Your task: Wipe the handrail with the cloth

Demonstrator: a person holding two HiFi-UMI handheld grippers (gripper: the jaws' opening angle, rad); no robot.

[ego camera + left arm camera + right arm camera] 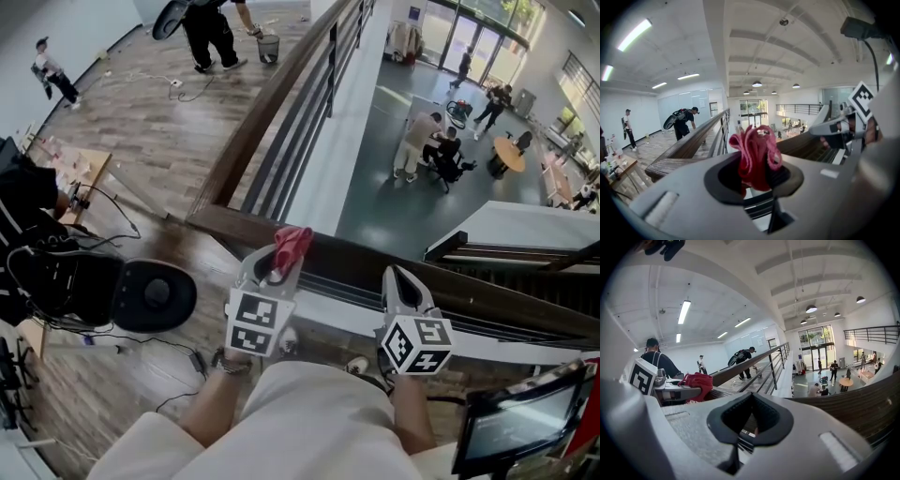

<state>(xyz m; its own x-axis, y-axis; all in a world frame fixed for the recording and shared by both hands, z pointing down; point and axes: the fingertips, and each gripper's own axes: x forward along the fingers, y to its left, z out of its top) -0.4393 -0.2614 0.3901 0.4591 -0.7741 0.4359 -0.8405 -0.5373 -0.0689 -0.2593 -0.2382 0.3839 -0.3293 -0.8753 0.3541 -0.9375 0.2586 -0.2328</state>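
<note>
Head view: left gripper (279, 264) clamps red cloth (293, 242) at handrail (469, 292); right gripper (396, 277) closed, empty.

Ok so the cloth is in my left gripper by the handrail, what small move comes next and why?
Probably lower the left gripper a little so the red cloth presses onto the top of the wooden handrail. The cloth is bunched in its shut jaws just over the rail, and contact is unclear. The right gripper is shut and empty beside it.
</note>
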